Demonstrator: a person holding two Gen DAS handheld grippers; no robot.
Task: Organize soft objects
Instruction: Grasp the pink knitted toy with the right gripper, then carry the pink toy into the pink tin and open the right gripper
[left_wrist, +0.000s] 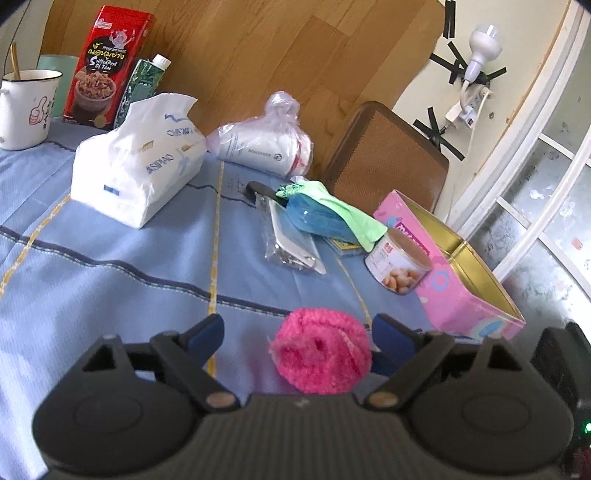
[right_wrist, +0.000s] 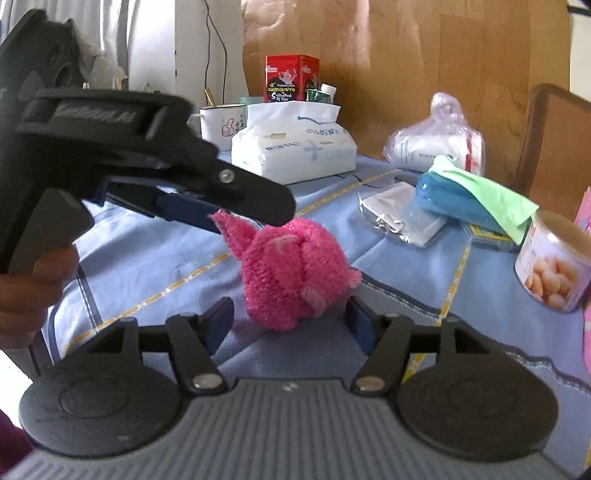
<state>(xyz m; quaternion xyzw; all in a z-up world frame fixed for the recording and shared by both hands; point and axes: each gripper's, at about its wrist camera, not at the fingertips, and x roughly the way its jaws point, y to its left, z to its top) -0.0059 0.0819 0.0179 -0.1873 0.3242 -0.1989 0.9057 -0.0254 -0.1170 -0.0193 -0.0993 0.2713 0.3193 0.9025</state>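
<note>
A fluffy pink yarn ball rests on the blue tablecloth. My left gripper stands wide open around it, and the ball lies against the right-hand pad. In the right wrist view the left gripper reaches in from the upper left, held by a hand, with its fingers over the ball's top tuft. My right gripper is open just in front of the ball, its fingertips either side of the ball's base without pressing it. A green cloth drapes over a blue case.
An open pink tin box sits at the table's right edge with a can beside it. A tissue pack, a bagged white bottle, a mug and a red tin stand further back. A chair stands behind.
</note>
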